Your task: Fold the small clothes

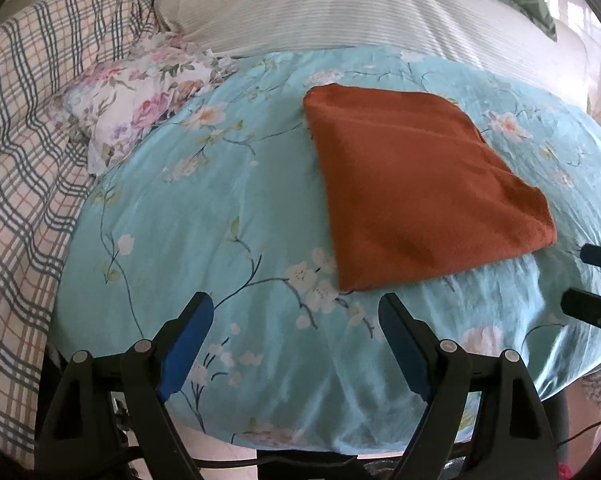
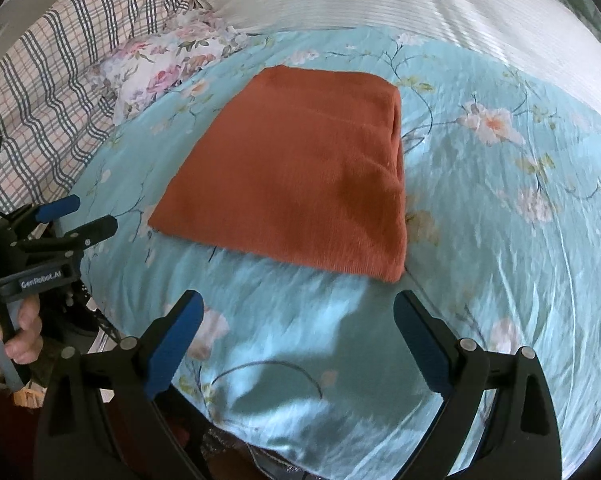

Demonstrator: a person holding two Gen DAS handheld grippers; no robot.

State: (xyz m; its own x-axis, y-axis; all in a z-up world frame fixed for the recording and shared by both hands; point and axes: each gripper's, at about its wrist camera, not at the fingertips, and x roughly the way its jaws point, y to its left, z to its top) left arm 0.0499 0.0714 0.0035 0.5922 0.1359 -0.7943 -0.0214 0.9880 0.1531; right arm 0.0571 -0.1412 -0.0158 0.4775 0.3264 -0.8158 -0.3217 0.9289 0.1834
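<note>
I see the rust-orange cloth [image 1: 420, 184] folded flat on the blue floral bedspread [image 1: 220, 220] — mid-bed, floral pillow [image 1: 140, 108] far left. My left hand-held gripper [image 1: 296, 308] hangs near the fold's near-left corner, jaws wide, empty. Right hand-held gripper [image 2: 298, 306] — jaws spread wide, nothing between, just short of the near edge.

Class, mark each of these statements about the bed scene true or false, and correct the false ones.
1. The orange cloth lies folded on the blue floral sheet. True.
2. The right gripper grips the cloth. False: it is open, short of the cloth.
3. The left gripper is open and holds nothing. True.
4. A checked blanket covers the cloth. False: it lies to the left, apart.
</note>
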